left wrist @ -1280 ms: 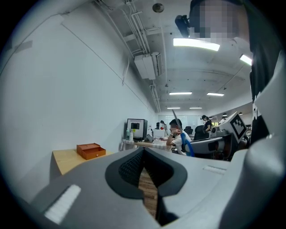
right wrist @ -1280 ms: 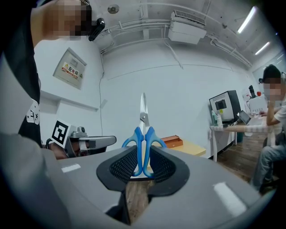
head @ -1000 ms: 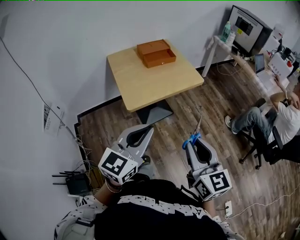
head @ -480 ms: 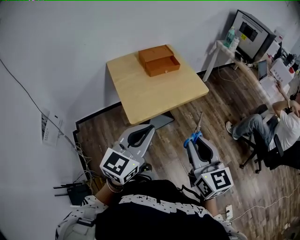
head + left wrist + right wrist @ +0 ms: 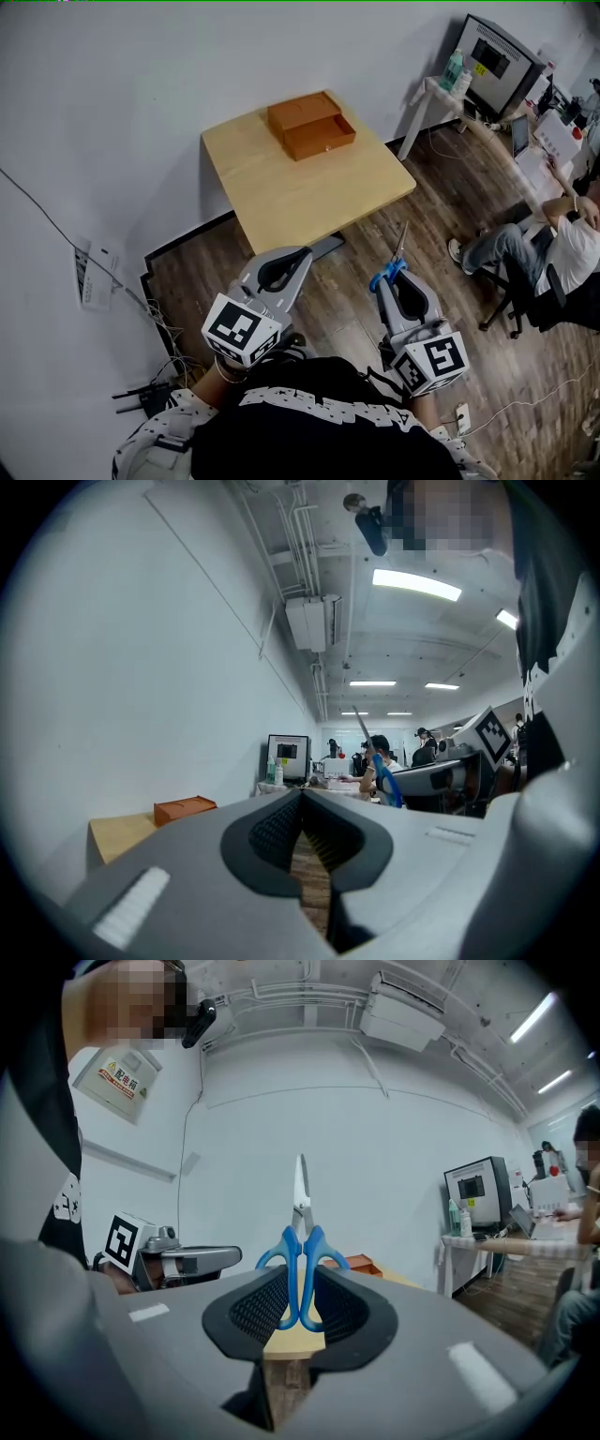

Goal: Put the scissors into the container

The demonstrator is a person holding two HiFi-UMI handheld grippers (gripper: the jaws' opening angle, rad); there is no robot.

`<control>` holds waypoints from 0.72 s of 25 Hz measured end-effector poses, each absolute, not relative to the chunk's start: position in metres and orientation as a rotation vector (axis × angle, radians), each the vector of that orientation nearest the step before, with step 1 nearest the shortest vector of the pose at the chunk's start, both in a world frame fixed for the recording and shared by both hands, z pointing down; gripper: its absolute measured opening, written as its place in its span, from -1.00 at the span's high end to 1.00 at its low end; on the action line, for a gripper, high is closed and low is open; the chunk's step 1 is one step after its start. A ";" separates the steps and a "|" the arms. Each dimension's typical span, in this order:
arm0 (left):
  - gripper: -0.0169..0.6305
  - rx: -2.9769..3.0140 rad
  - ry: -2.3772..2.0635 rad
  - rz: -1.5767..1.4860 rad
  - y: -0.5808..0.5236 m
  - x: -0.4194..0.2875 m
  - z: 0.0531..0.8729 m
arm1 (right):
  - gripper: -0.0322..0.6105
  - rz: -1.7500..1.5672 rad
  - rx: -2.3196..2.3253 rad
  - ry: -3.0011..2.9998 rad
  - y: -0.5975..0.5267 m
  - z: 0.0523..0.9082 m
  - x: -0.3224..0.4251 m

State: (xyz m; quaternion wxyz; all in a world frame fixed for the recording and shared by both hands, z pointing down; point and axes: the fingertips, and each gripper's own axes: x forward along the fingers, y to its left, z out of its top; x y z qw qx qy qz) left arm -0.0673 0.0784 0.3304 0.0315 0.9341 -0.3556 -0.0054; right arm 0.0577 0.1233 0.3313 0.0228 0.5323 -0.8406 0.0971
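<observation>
1. I've got the right gripper (image 5: 387,278) on the near side of the table (image 5: 300,183), over the wood floor (image 5: 441,197) and short of the table's near edge.
2. Its jaws are clamped on the scissors (image 5: 396,258). In the right gripper view the blue handle loops are squeezed between the pads and the blades point straight up, closed (image 5: 300,1241).
3. So the scissors are in the air, off the table, well apart from the container (image 5: 309,125).
4. The container is an orange box at the table's far end, by the wall. It looks stepped, with a lower part pulled out towards me.
5. The left gripper (image 5: 298,255) is also on the near side of the table, off its near left corner.
6. In the left gripper view its jaws are pressed together at the tips, with nothing between them (image 5: 302,799).
7. To the right of the table, a person (image 5: 553,248) sits in a chair at a desk.
</observation>
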 end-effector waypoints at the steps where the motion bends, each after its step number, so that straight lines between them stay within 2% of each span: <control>1: 0.94 2.879 -1.095 -0.015 0.075 -0.069 0.331 | 0.58 0.300 1.653 -2.599 0.120 0.331 0.057; 18: 0.94 2.838 -1.129 -0.025 0.044 -0.093 0.333 | 0.58 0.279 1.672 -2.567 0.085 0.328 0.051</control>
